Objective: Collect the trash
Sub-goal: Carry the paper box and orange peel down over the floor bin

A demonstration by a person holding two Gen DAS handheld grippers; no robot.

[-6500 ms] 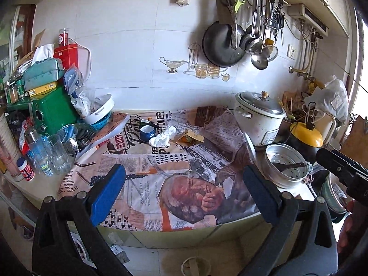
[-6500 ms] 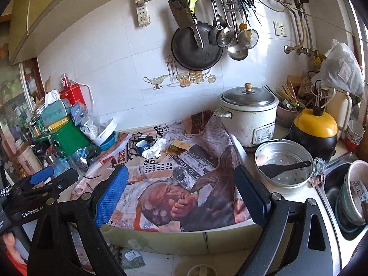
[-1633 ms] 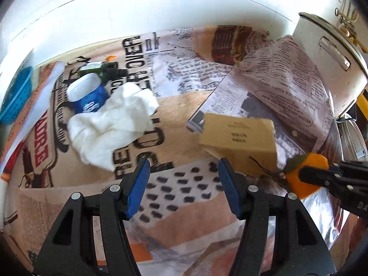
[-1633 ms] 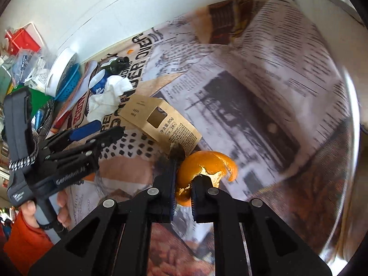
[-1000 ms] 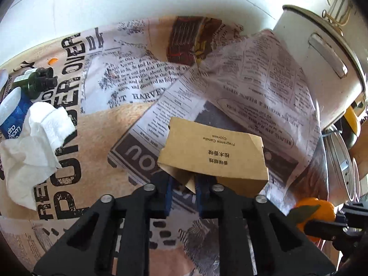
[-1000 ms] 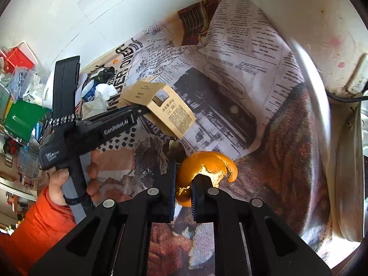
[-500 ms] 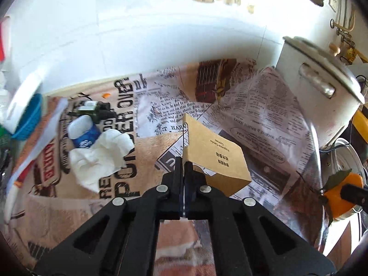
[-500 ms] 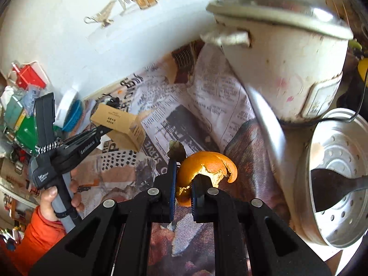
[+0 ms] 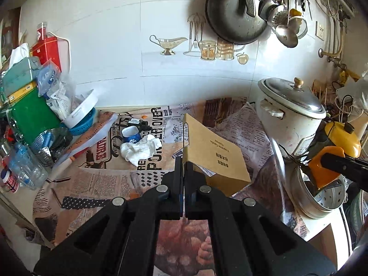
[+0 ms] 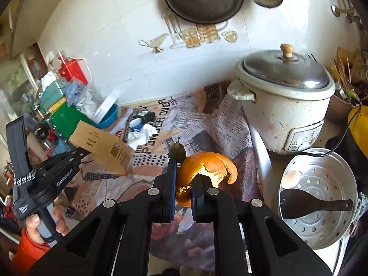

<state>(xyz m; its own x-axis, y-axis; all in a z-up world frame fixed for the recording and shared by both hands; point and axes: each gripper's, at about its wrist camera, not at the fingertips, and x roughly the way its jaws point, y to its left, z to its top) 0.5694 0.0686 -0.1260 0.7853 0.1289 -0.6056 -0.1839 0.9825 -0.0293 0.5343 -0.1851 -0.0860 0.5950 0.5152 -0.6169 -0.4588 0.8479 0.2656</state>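
Left hand-held gripper (image 9: 184, 172) clamped on one flap of the box (image 9: 214, 154), held above the tabletop (image 9: 103, 184). Right hand-held gripper (image 10: 184, 184) pinched on the peel (image 10: 207, 168). Both loads are best carried level and unhurried; tissue (image 9: 138, 149) remains near the back edge.

Both wrist views angled down over one newspaper-covered counter (image 9: 96, 184).

Matt brown cardboard box (image 9: 214, 151)
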